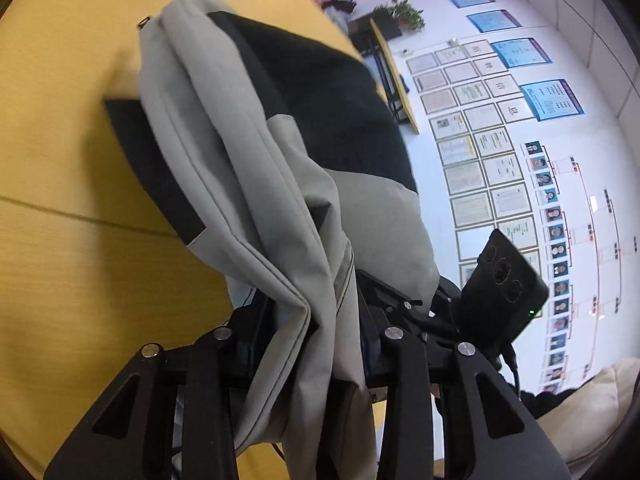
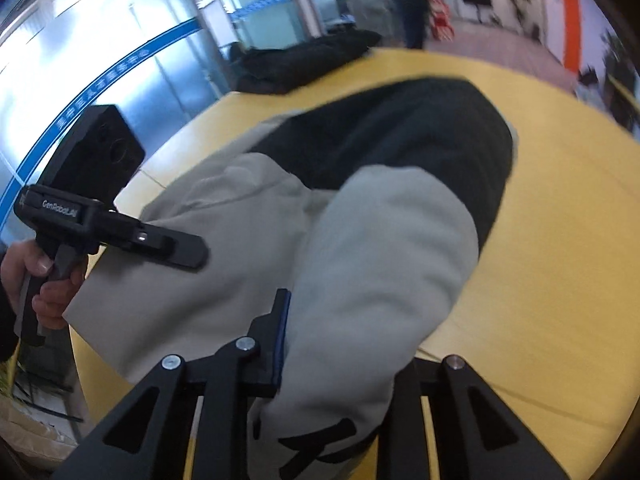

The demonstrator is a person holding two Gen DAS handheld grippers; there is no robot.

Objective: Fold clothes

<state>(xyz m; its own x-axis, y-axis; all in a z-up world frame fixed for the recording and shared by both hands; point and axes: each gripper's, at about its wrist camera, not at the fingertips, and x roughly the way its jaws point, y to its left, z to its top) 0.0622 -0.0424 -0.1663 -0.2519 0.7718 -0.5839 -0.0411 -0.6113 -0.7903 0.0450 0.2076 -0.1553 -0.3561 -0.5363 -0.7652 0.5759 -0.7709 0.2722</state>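
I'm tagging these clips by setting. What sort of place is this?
Probably an office or institutional lobby, not a home: a wall of framed certificates and a staff photo chart, glass partitions, and a yellow table where the jacket is handled.

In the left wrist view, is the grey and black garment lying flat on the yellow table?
No, the garment hangs bunched from the left hand-held gripper, lifted above the table.

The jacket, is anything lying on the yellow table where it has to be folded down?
Nothing visible lies beside the jacket on the table; a dark garment sits at its far edge, apart.
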